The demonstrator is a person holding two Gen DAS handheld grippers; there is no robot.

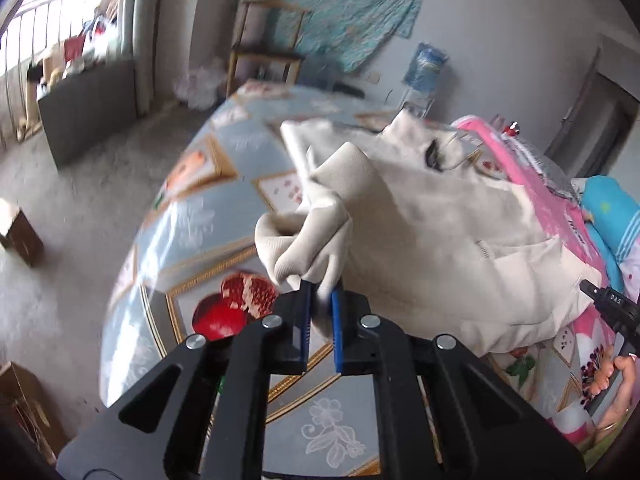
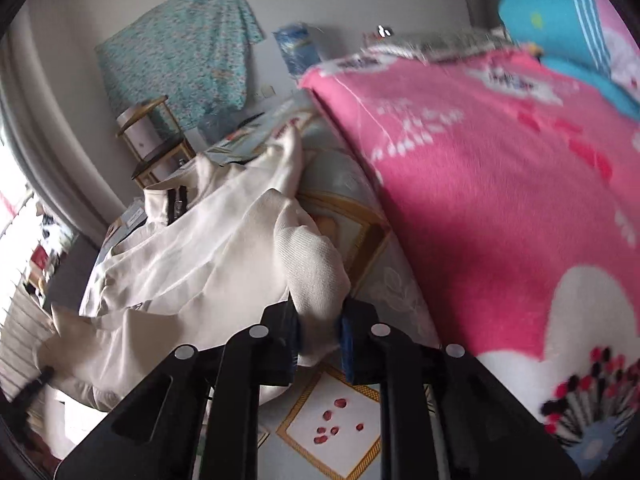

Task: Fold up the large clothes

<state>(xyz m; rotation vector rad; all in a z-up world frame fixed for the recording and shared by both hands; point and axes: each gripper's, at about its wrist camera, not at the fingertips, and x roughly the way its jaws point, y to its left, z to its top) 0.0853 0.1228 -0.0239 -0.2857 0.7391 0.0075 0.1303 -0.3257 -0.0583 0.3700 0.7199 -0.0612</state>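
The left claw (image 1: 320, 300) has its blue pads pinched on a bunched corner of the cream garment (image 1: 440, 240), lifting that corner above the bed (image 1: 192, 216) with its pale blue fruit-print cover. The rest of the garment lies spread toward a pink blanket (image 1: 556, 200) on the right. At the right edge the other claw (image 1: 590, 290) touches the garment's hem, a hand (image 1: 616, 380) below it

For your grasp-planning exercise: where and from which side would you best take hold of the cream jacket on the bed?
Grip the cream jacket at its ribbed cuffs, as the left gripper and right gripper do now: each cuff is a narrow bunched end that fits between the fingers. Come from the near bed edge; the pink blanket crowds the far side.
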